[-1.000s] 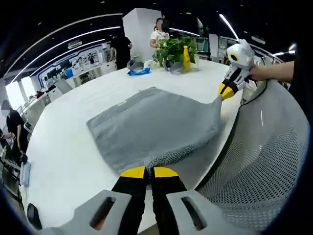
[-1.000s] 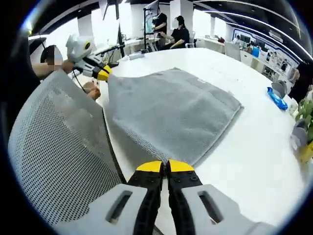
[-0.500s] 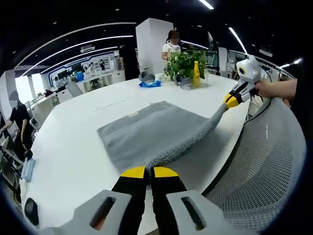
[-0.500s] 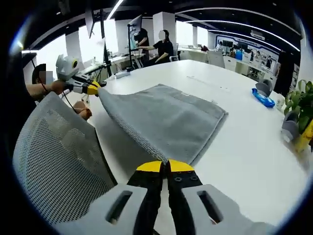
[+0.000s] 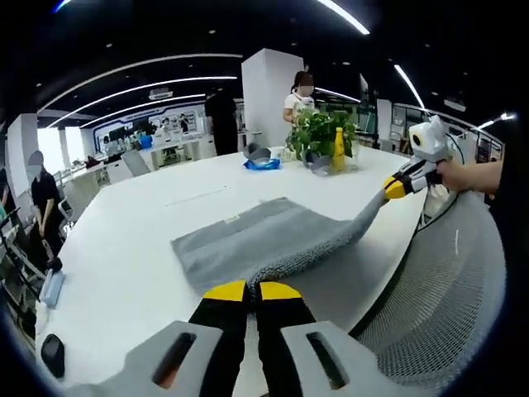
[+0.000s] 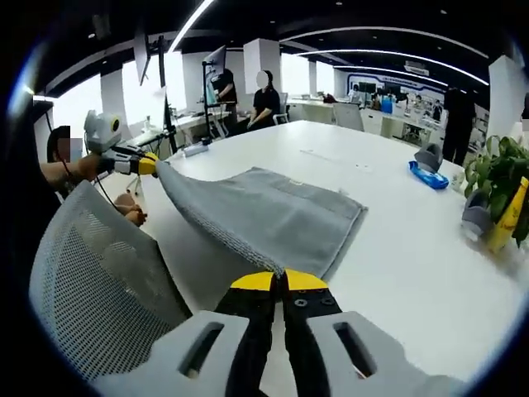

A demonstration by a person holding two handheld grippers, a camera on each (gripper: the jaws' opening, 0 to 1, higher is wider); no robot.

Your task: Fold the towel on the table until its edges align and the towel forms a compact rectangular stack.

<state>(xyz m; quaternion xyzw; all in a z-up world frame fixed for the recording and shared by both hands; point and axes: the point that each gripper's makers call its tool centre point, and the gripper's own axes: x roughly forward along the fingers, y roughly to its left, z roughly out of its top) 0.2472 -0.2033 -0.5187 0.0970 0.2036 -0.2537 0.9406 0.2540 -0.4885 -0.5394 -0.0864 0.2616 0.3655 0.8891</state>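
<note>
A grey towel lies partly on the white table, its near edge lifted off the surface. My left gripper is shut on one near corner of it. At the right of the left gripper view, the right gripper holds the other near corner. In the right gripper view the towel stretches from my right gripper, shut on its corner, up to the left gripper at the left. The far half of the towel rests flat on the table.
A grey mesh chair back stands close beside the table's near edge. A potted plant, a yellow bottle and a blue cloth sit at the far end. People stand beyond the table.
Both grippers have risen with the towel's near corners, lifting the near edge higher off the table; more of the towel hangs in the air than before.
</note>
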